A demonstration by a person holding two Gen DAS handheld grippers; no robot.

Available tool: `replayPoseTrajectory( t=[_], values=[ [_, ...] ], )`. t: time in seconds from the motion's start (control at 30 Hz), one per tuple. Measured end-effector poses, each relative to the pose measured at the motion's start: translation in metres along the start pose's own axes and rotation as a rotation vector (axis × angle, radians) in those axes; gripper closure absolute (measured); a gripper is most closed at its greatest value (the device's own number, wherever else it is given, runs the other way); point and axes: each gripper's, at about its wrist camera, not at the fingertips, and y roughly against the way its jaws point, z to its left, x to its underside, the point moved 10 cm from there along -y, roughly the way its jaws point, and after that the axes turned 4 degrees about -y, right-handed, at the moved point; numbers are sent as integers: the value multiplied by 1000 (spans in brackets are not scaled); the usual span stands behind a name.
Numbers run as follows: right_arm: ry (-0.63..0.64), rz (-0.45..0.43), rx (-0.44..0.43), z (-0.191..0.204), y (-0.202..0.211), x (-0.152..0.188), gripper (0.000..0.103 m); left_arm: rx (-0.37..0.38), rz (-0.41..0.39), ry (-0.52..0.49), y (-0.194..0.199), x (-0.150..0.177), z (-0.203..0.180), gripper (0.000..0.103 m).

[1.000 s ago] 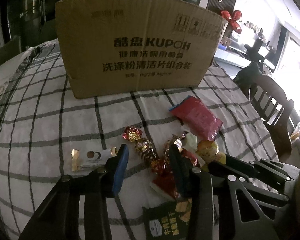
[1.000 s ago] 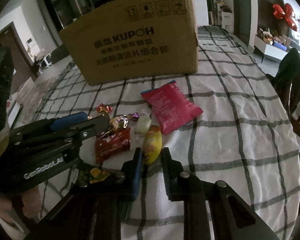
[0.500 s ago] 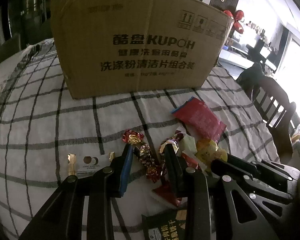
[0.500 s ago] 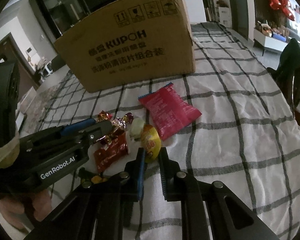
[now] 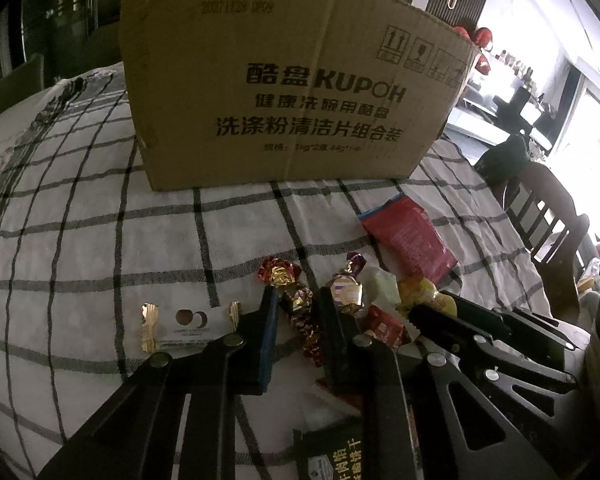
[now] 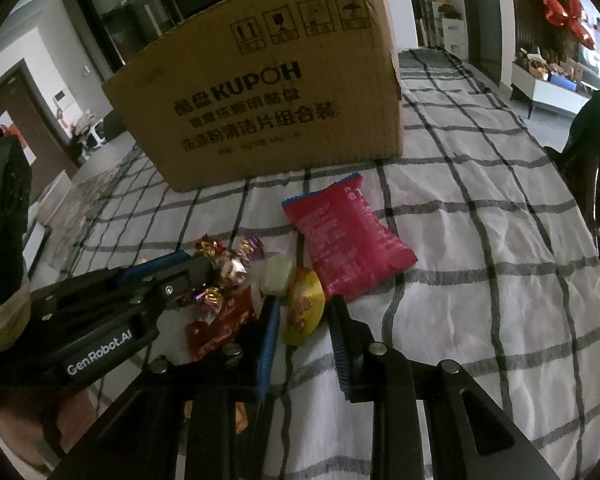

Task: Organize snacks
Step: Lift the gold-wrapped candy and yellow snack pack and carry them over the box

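While both grippers tilt steeply down over the checked tablecloth (image 6: 480, 280), a cardboard box (image 5: 284, 92) stands behind the snack pile. The red packet (image 6: 348, 236) lies nearest the box. The left gripper (image 5: 300, 320) has just been closing its jaws around a red-and-gold twisted candy (image 5: 296, 300) that sits between its fingers. The right gripper (image 6: 304, 320) is clenched on a yellow packet (image 6: 304, 306). A dark packet (image 5: 332, 456) is cut off at the left view's bottom edge, its print unreadable. A bit of the person's hand (image 6: 76, 408) shows beneath the left gripper.
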Motion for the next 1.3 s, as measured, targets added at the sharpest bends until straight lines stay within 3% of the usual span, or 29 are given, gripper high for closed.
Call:
replayPoseTrajectory(
  t=[0.6, 0.93, 1.3],
  values=[
    [46, -127, -39, 27, 57, -17, 81, -23, -130, -35, 69, -12, -10, 83],
    [81, -226, -76, 50, 100, -40, 81, -31, -247, -69, 124, -41, -19, 83],
    [92, -349, -86, 57, 138, -89, 81, -51, -355, -100, 160, -89, -23, 83]
  ],
)
